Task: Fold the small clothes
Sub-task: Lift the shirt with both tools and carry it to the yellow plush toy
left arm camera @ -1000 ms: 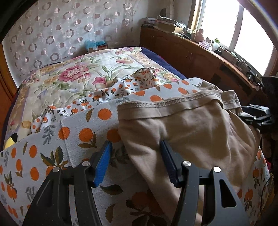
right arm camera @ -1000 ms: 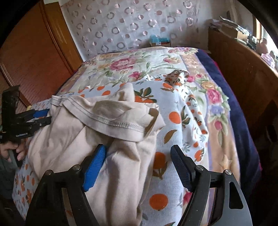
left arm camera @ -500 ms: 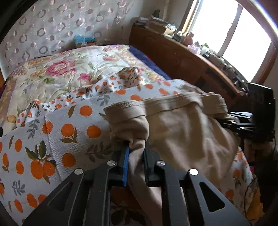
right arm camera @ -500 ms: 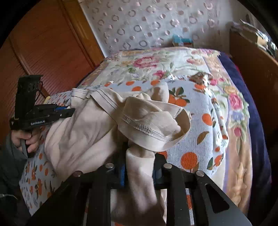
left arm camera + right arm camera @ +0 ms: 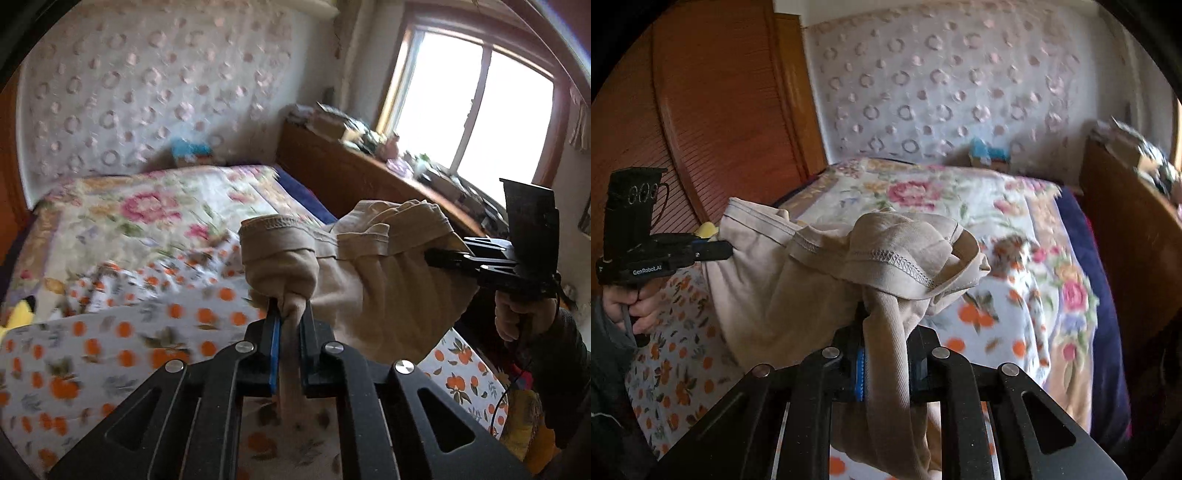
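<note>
A beige knit garment (image 5: 373,288) with a stitched hem hangs in the air above the bed, held at two ends. My left gripper (image 5: 290,314) is shut on one bunched end of it. My right gripper (image 5: 884,317) is shut on the other end, where the cloth (image 5: 812,295) droops over the jaws. The right gripper also shows at the right of the left wrist view (image 5: 443,256), clamped on the cloth. The left gripper shows at the left of the right wrist view (image 5: 718,249), clamped on the garment's edge.
Below lies the bed with an orange-print sheet (image 5: 110,350) over a floral quilt (image 5: 147,206). A wooden sideboard (image 5: 369,177) with clutter stands under the window on the right. A wooden wardrobe (image 5: 701,110) stands on the left. A yellow toy (image 5: 18,314) lies at the bed's left edge.
Both grippers went from open to shut on the garment's ends, then lifted it off the bed. The cloth now hangs stretched between them.
</note>
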Action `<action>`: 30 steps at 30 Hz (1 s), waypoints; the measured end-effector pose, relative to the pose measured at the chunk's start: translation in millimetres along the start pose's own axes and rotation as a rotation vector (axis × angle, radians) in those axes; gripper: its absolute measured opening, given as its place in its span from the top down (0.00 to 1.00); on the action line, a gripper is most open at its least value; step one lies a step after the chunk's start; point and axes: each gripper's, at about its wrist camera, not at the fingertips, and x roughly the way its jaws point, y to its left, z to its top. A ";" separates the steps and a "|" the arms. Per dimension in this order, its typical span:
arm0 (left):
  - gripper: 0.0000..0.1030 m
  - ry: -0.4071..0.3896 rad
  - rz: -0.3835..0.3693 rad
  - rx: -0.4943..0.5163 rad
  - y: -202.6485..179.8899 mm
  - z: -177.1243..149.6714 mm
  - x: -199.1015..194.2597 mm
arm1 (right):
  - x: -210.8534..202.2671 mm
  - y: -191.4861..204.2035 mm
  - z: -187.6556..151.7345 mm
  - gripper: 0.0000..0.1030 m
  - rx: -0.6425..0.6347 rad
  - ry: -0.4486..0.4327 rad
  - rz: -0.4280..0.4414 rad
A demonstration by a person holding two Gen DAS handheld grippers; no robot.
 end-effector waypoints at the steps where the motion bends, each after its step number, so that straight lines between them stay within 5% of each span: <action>1: 0.92 -0.017 0.012 -0.007 6.3 -1.4 -11.5 | 1.6 9.0 7.1 0.84 -0.029 -0.006 0.009; 10: 0.92 -0.149 0.171 -0.109 79.0 -28.4 -108.8 | 33.6 105.2 72.6 0.85 -0.262 -0.058 0.137; 21: 0.92 -0.267 0.403 -0.193 133.7 -68.8 -235.2 | 90.7 219.3 126.7 0.85 -0.449 -0.069 0.417; 26: 0.92 -0.268 0.485 -0.256 150.6 -93.1 -256.2 | 122.2 256.1 139.7 0.85 -0.530 -0.045 0.554; 30: 0.92 -0.224 0.508 -0.312 163.4 -116.8 -244.6 | 171.1 259.3 149.1 0.85 -0.588 0.029 0.585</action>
